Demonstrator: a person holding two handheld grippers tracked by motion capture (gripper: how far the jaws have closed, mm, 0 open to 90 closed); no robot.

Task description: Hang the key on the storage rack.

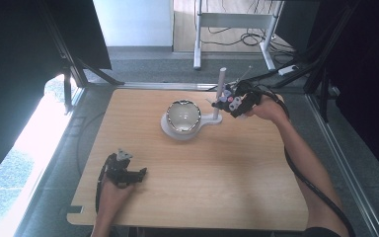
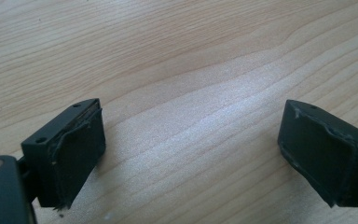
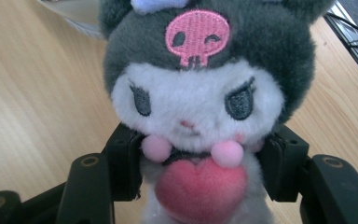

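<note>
The right claw (image 3: 193, 182) grasps the plush toy (image 3: 200, 93) upright just beside the bowl (image 1: 183, 116); the left claw (image 2: 191, 154) rests released, well apart.

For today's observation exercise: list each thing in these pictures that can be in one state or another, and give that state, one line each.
plush toy: clamped at the body between the right gripper's jaws, face toward that gripper's camera.
right gripper: shut on the plush toy.
left gripper: open, nothing between its jaws, resting on the table.
bowl: upright on its white stand; contents cannot be told.
post: upright on the stand.
</note>
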